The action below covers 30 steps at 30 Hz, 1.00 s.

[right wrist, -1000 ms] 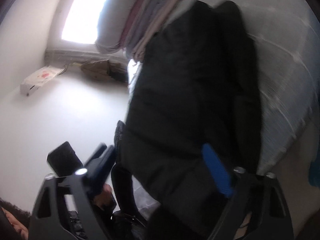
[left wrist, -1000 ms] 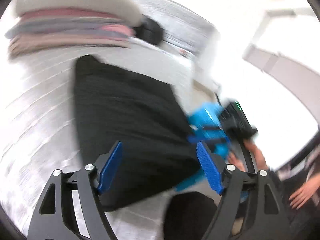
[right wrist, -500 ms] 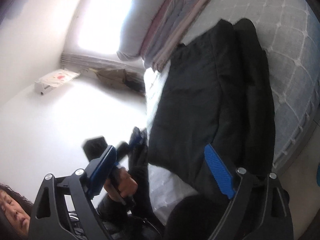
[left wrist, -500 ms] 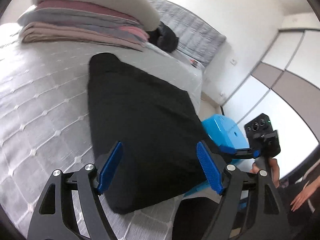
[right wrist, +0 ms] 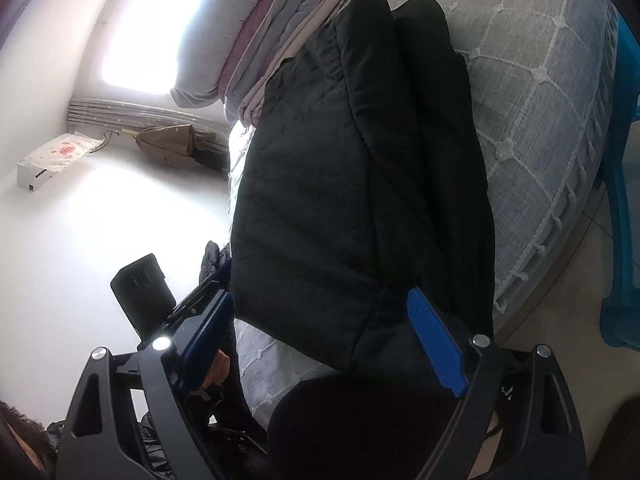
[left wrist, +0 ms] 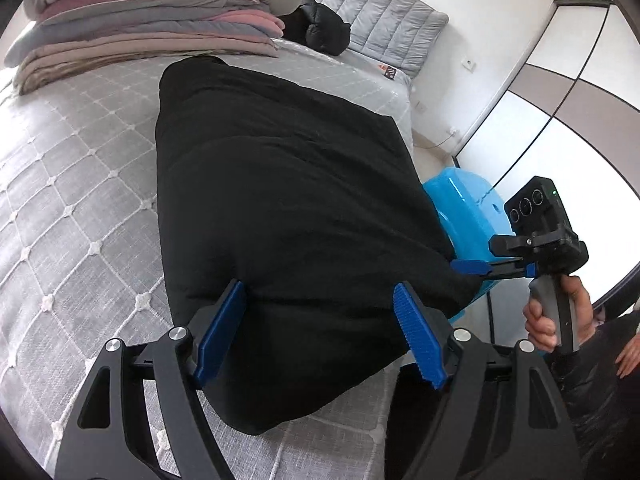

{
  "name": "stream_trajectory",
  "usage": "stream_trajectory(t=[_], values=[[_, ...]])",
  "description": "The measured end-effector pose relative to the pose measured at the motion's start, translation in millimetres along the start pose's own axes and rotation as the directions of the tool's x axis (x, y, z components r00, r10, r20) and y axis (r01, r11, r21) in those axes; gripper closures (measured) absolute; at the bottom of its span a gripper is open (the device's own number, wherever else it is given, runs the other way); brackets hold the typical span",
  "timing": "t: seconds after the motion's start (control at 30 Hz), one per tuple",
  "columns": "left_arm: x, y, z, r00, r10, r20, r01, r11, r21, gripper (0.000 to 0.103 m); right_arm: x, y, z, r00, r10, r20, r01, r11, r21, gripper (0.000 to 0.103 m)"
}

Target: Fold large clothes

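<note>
One black padded garment (left wrist: 280, 216) is seen from the left wrist, lying on the quilted bed (left wrist: 72, 184) with its long axis running away from the left gripper (left wrist: 320, 332), toward one stack of folded bedding (left wrist: 152, 20). The gripper's fingers are spread wide over the near end, nothing held. The right gripper (left wrist: 476, 267) reaches the near right corner; whether it has closed there cannot be told.

From the right wrist, the garment (right wrist: 340, 184) stretches ahead, two long ridges side by side. The right gripper (right wrist: 320, 320) is spread, the near edge between its fingers, ungripped. One blue stool (right wrist: 624, 184) stands beside the bed.
</note>
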<state>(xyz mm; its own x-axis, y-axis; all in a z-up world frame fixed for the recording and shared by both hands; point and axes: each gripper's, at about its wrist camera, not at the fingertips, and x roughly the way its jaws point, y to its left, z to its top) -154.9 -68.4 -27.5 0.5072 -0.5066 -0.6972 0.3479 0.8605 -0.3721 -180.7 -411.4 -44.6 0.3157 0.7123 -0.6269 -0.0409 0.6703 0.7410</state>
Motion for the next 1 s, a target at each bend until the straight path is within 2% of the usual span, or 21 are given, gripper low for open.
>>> stream_trajectory(t=[0.67,1.0], values=[[-7,25,-9,0.999,-0.045,-0.014,0.044,0.997,-0.067,0.03,-8,7,-14,0.997,-0.076,0.021,0.076,0.997,-0.012,0.018],[-12,56,-16,0.998,-0.054,-0.03,0.048,0.986,-0.159,0.03,-13,13,-17,0.994,-0.104,0.033,0.104,0.994,-0.011,0.018]])
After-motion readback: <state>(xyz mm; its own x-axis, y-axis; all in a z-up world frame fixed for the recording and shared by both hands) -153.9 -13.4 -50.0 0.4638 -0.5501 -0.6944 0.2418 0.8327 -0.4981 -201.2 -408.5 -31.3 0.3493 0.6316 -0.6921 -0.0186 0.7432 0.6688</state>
